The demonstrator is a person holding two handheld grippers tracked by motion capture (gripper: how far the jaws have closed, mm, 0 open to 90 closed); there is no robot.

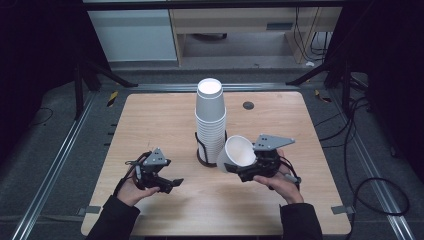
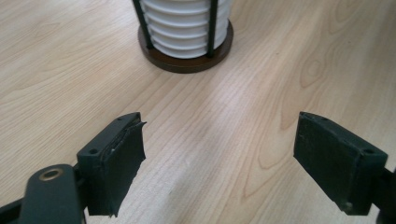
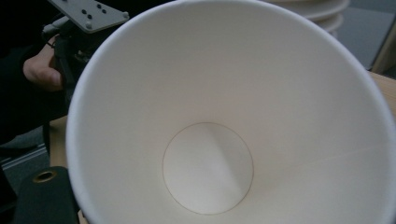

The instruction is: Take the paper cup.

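A tall stack of white paper cups (image 1: 210, 117) stands upside down in a black wire holder (image 1: 202, 159) at the middle of the wooden table (image 1: 150, 120). My right gripper (image 1: 246, 170) is shut on the rim of a single white paper cup (image 1: 237, 153), held tilted just right of the holder. That cup's mouth faces the right gripper view, where the cup's inside (image 3: 219, 116) is bare. My left gripper (image 1: 169, 184) hovers low at the front left, open with nothing between its jaws. In the left gripper view the left gripper (image 2: 219, 158) points at the stack (image 2: 184, 25) and the holder's base (image 2: 187, 63).
A small dark round grommet (image 1: 248, 105) sits in the table's far right part. Metal rails run along both sides of the table, and cables (image 1: 370, 185) lie on the floor at the right. Bare wood (image 1: 220, 205) lies in front of the holder.
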